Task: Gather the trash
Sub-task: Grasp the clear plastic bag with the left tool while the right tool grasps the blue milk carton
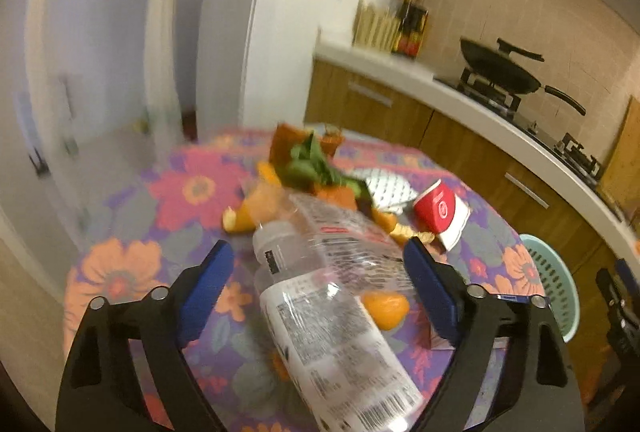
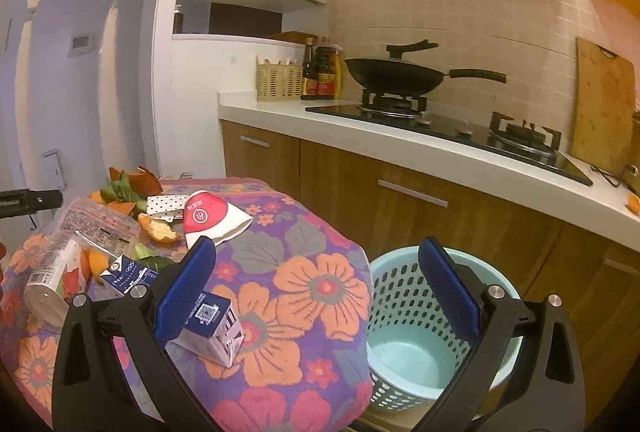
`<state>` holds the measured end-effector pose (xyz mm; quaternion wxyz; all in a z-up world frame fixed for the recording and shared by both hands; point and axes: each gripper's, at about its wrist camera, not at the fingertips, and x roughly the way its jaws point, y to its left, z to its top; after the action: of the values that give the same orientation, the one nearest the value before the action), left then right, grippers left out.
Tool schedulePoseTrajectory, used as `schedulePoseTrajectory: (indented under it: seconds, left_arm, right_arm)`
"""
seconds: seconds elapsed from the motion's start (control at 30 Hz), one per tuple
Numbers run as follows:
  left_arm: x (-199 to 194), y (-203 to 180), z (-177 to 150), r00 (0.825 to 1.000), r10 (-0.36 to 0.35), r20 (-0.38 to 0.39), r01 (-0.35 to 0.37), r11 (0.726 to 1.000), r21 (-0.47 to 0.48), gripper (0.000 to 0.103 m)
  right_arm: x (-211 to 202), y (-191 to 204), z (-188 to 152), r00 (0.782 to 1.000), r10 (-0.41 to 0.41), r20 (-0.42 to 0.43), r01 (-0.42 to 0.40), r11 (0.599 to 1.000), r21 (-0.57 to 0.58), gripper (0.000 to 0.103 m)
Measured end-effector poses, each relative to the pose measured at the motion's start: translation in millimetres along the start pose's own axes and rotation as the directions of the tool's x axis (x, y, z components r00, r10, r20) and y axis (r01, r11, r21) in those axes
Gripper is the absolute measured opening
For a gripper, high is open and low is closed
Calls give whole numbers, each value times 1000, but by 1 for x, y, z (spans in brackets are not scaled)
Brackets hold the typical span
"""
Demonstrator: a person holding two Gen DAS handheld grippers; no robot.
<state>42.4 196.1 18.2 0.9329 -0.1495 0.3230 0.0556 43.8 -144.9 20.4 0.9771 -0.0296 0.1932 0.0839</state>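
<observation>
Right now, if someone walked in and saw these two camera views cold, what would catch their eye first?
Probably the clear plastic bottle, lying on its side between the open fingers of the left gripper on the bright floral tablecloth. Next, the red and white paper cup tipped over among orange peels and green leaves. Then the pale blue perforated basket standing beside the table, below the open right gripper.

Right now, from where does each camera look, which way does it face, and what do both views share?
Left wrist: sits behind the left tool, looks across the table at the plastic bottle between its open fingers.
Right wrist: sits behind the right tool, over the table edge, faces the stove; the milk carton and the basket lie below.
Shared: bottle, red paper cup, basket, wok.
</observation>
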Motion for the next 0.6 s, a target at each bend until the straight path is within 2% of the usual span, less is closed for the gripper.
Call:
schedulePoseTrajectory:
  seconds: [0.07,0.17,0.23,0.3,0.37,0.4,0.47,0.5,0.6]
  left_arm:
    - [12,8,3,999,-30,-33,29,999,-40,80]
    - [24,19,8,992,-114,-54,109,989,-98,77]
    - [34,19,9,987,-139,-84,129,984,-119,69]
    - [43,18,9,981,-156,-117,141,981,-131,59]
    - [48,15,10,982,-141,-124,126,985,-120,55]
    - [50,14,11,983,-132,-129,118,986,-117,51]
    - [52,13,13,981,-142,-130,125,984,-127,44]
    - [53,13,13,981,-143,-130,126,984,-130,34]
    - [49,15,12,981,-151,-122,135,982,-132,25]
  right_arm:
    - [7,2,1,1000,11,-11,-11,1000,-7,97]
    - [16,5,1,999,38,-30,-39,999,-19,97]
    - [27,7,0,988,141,-68,-143,990,-22,97]
    - [38,5,0,954,282,-106,-285,959,-13,97]
    - [46,4,0,908,394,-145,-399,917,-10,97]
    - [53,6,0,876,450,-175,-459,888,-14,97]
    - [63,13,0,822,522,-228,-544,838,-42,97]
    - [65,16,-1,809,535,-244,-563,824,-57,97]
    - [72,26,-5,762,574,-300,-623,776,-99,97]
